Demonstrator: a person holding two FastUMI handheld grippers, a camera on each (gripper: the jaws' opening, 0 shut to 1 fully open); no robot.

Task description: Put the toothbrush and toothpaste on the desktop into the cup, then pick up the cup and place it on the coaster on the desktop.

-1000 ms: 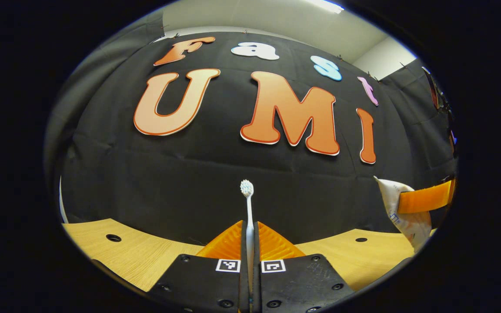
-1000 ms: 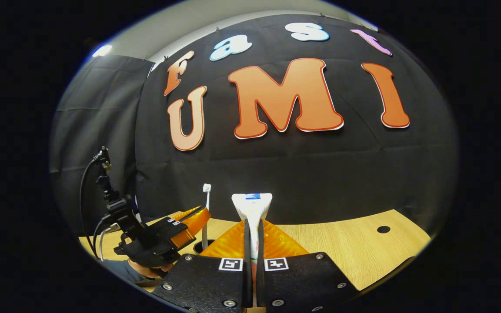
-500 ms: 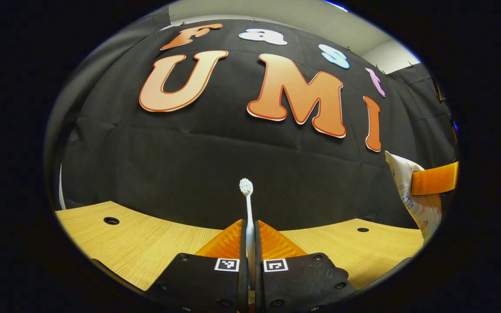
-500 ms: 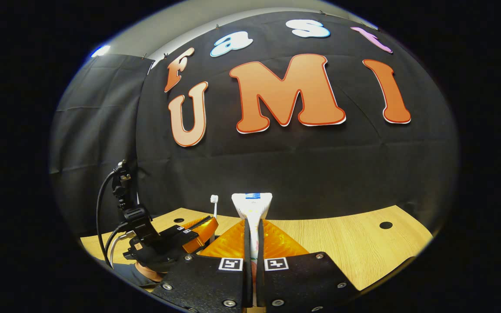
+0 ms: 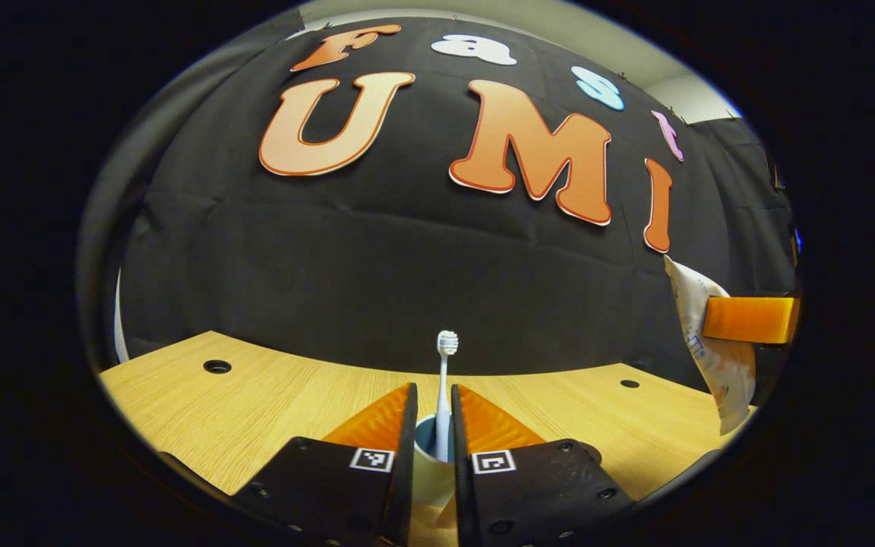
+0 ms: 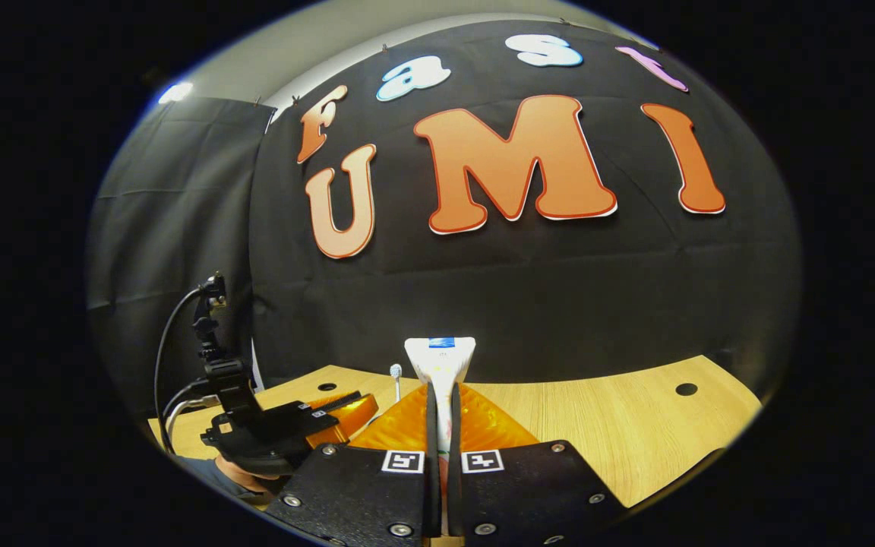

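Left gripper [image 5: 431, 414]: jaws parted, a clear gap on each side of the toothbrush [image 5: 444, 395]. Toothbrush stands upright, bristles up, its lower end inside the cup [image 5: 428, 463], which sits on the wooden desktop [image 5: 270, 395] directly below the orange fingers [image 5: 377, 418]; cup rim looks white with a blue inside, mostly hidden.

Right of the cup and higher, the toothpaste tube [image 5: 711, 357] hangs in an orange finger of the other gripper.

Right gripper [image 6: 443, 418]: clamped on the toothpaste tube [image 6: 441, 380], crimped end up, held off the desktop [image 6: 620, 425]. The left gripper [image 6: 331, 414] shows just left of the tube, toothbrush head [image 6: 396, 371] poking up beside it.
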